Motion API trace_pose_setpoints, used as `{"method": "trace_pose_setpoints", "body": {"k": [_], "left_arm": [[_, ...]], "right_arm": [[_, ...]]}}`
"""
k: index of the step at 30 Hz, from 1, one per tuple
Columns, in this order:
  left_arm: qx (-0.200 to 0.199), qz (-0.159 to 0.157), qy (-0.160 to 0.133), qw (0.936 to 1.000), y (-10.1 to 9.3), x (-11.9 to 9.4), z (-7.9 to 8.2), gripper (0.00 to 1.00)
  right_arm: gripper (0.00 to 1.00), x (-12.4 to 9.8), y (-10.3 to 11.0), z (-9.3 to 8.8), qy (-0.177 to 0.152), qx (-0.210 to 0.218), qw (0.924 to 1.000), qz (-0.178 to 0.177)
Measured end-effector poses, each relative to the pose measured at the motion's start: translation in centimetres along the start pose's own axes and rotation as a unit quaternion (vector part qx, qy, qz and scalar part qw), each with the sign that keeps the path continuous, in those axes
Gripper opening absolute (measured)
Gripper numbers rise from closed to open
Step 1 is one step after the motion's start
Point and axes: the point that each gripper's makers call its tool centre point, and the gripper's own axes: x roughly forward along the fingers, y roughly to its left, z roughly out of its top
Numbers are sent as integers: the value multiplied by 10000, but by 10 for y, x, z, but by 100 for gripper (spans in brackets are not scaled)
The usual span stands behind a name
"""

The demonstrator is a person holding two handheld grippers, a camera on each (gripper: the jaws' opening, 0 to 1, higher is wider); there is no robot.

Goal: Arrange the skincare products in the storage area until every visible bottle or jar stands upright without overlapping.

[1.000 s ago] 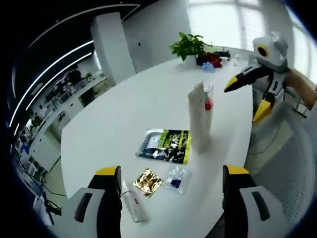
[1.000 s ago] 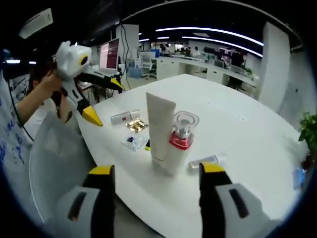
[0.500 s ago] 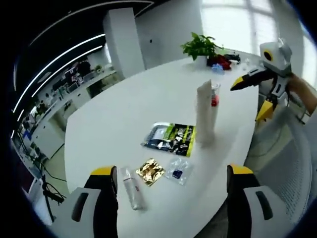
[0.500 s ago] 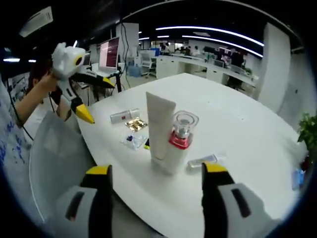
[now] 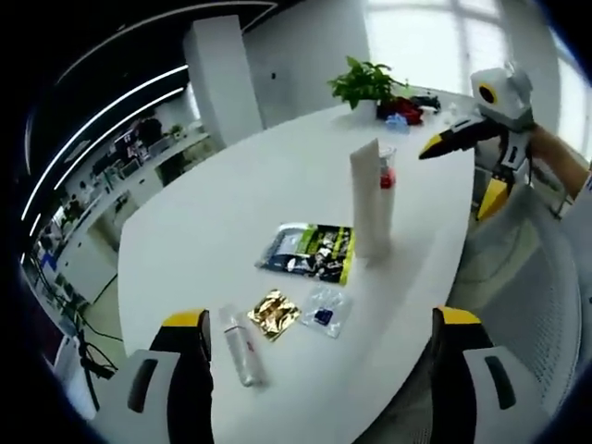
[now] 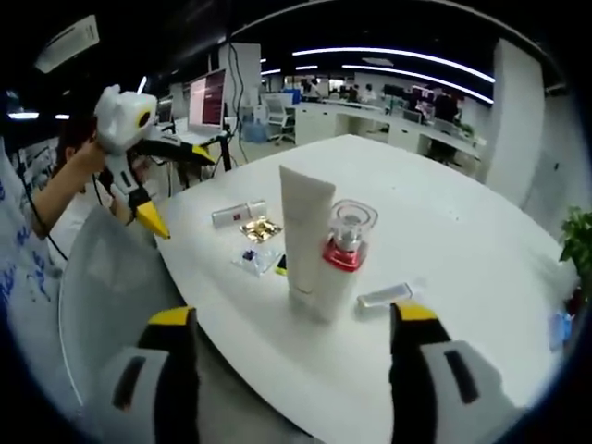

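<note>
A white tube (image 6: 305, 231) and a red-collared bottle (image 6: 345, 259) stood upright, touching, at the centre of the white table (image 6: 444, 231). Both the left gripper (image 5: 319, 379) and the right gripper (image 6: 287, 370), at the bottom of their views, had jaws spread wide, holding nothing.

Bright window daylight washes out the far bench (image 5: 277, 176) edge, ceiling light strips (image 6: 407, 63) glare, and fisheye edges bend and blur softly.

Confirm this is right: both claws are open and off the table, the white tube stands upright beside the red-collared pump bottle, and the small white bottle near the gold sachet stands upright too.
Not quite. In the left gripper view the small white bottle lies on its side beside the gold sachet. The rest holds: the white tube stands upright beside the red-collared pump bottle, and the left claw and right claw are open, off the table.
</note>
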Motion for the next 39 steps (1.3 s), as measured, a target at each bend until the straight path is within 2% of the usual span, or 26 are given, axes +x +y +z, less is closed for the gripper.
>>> {"method": "trace_pose_setpoints", "body": {"k": [5,14,22,34,39], "left_arm": [[7,-13,-121,9999,1,0,1,97],[38,-83,-56,9999,-1,-1,-3,97],[-41,-139,-206,9997,0,-1,0,97],[-88,-197,-248,9995,-4,-1,1,97],[-137,-247,-285,9992,-6,0,2,97]], "right_arm": [[98,2,0,-2,21,26,10000,23],[100,5,-2,1,-1,-40,10000,76],[100,5,-14,-3,40,-8,10000,43],[100,5,-22,-18,401,-44,9991,136],[100,4,-25,-26,773,-543,9953,197]]}}
